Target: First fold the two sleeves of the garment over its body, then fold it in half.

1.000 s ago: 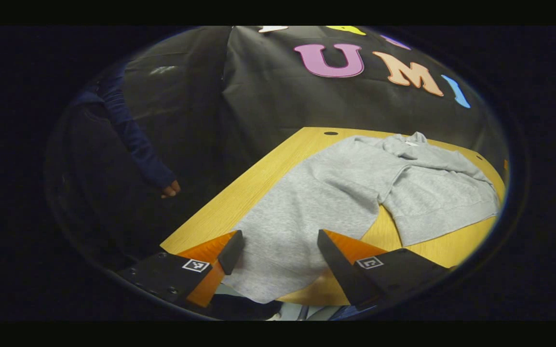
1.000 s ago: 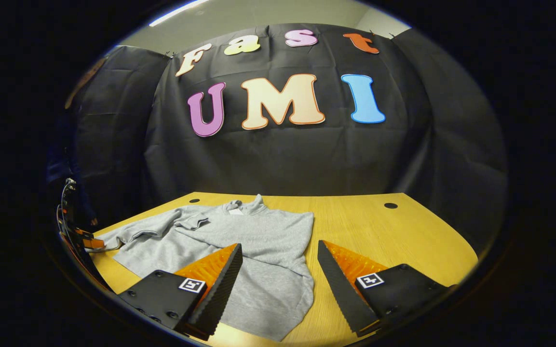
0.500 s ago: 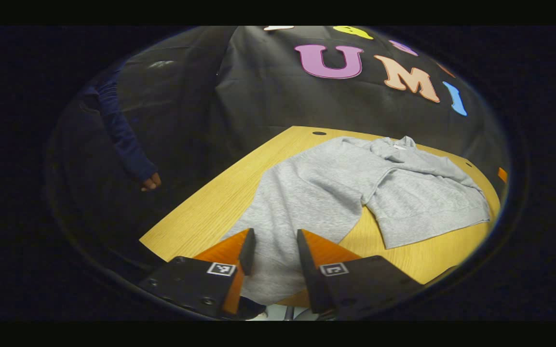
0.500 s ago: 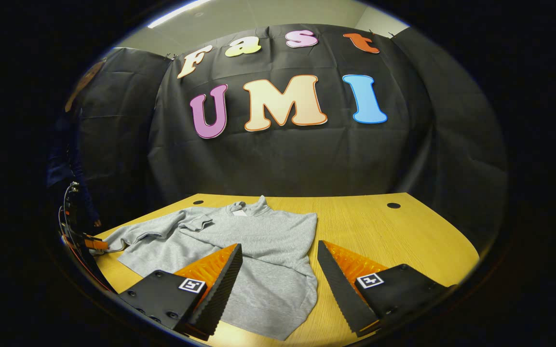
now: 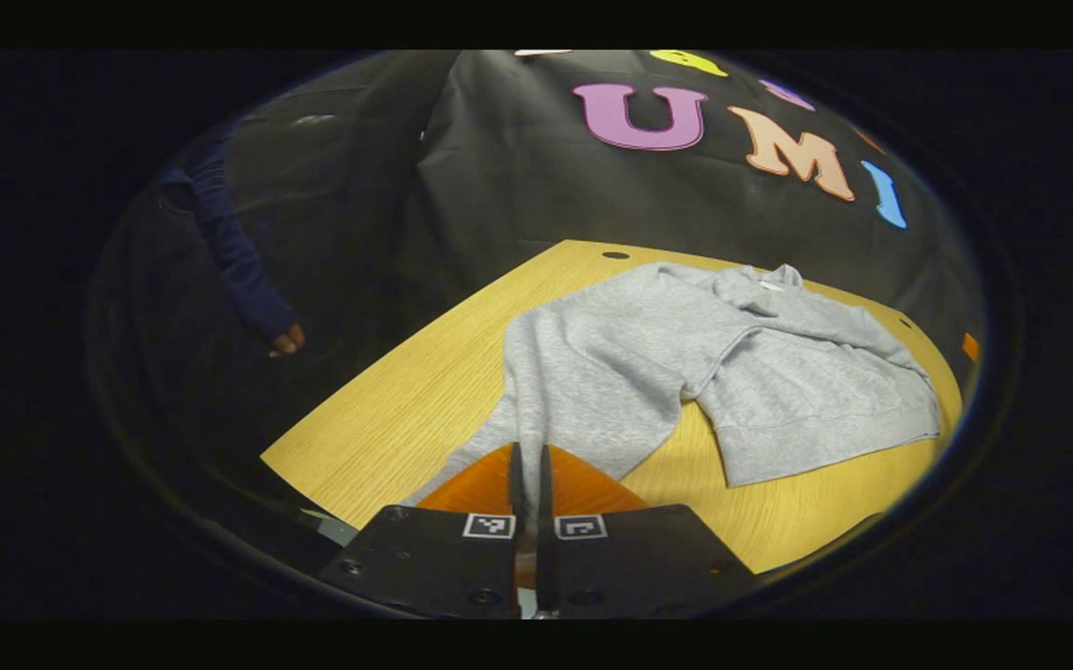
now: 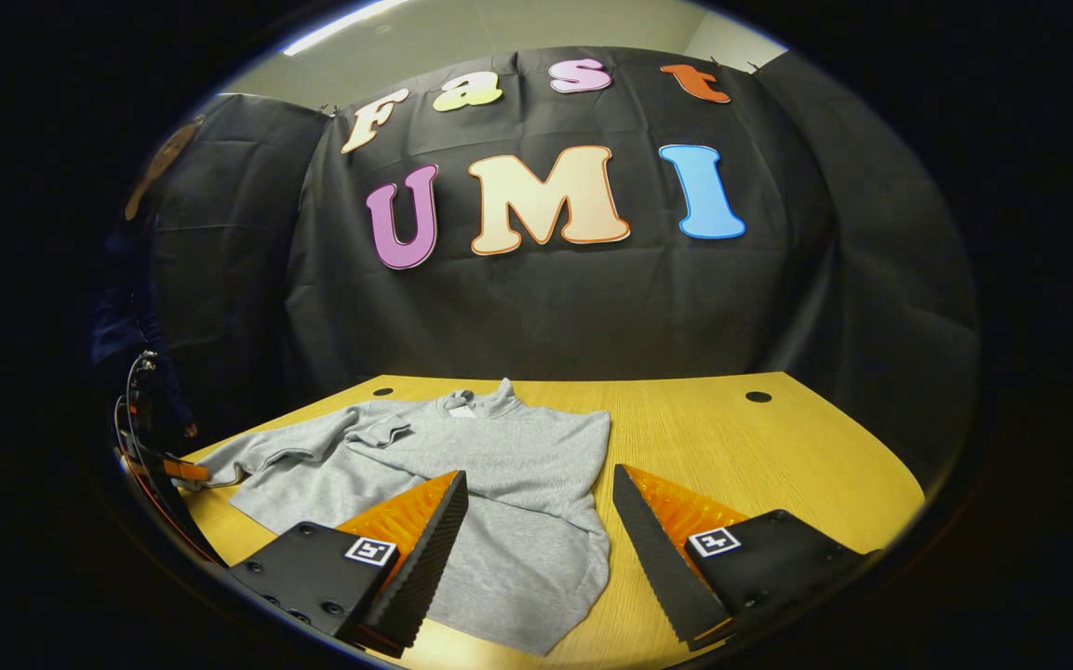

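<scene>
Left tongs [image 5: 527, 465] clamped on sleeve [image 5: 583, 391]

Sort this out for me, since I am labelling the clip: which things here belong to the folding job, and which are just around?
Belongs to the job:
grey sweatshirt
its sleeve, pinched by the left gripper
right gripper, fingers apart above the sweatshirt's body

Just around:
wooden table
person's sleeve and hand at the side

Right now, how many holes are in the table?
2. One hole sits near the far left corner of the table, beyond the sweatshirt. The other is near the far right corner. The sweatshirt may hide more.
</scene>
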`<state>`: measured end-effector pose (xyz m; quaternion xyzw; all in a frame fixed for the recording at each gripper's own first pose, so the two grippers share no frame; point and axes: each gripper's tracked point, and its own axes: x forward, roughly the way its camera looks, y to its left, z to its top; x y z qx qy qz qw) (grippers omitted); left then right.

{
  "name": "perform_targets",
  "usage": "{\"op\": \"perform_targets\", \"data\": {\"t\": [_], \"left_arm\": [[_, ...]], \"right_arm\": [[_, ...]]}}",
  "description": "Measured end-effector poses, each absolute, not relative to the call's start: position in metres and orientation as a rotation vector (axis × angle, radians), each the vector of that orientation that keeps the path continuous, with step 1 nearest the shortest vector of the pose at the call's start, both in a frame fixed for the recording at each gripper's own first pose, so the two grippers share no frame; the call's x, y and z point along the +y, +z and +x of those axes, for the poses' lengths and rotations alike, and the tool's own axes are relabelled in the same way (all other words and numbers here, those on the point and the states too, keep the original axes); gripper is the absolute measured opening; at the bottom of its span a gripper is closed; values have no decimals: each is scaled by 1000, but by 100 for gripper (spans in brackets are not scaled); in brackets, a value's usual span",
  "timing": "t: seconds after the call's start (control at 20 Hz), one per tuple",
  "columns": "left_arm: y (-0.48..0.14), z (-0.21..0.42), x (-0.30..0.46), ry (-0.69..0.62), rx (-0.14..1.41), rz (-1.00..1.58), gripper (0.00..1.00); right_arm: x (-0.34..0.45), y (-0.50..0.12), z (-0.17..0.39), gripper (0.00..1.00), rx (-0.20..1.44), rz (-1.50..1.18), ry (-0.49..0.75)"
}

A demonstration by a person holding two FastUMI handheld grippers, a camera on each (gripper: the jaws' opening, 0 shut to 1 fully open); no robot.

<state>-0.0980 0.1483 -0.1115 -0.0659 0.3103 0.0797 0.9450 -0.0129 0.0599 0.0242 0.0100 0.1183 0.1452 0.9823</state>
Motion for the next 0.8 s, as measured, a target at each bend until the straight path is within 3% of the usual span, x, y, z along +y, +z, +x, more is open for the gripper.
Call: {"op": "perform_targets", "data": {"t": [0.25, 0.6, 0.8], "left_arm": [[-84, -67, 113, 99, 599, -169, 0], [-3, 40, -53, -250, 403, -124, 0], [14, 74, -164, -453, 384, -118, 0]], "right_arm": [[56, 16, -12, 98, 260, 20, 287], [51, 17, -11, 98, 264, 46, 276], [42, 11, -10, 98, 290, 60, 259]]}}
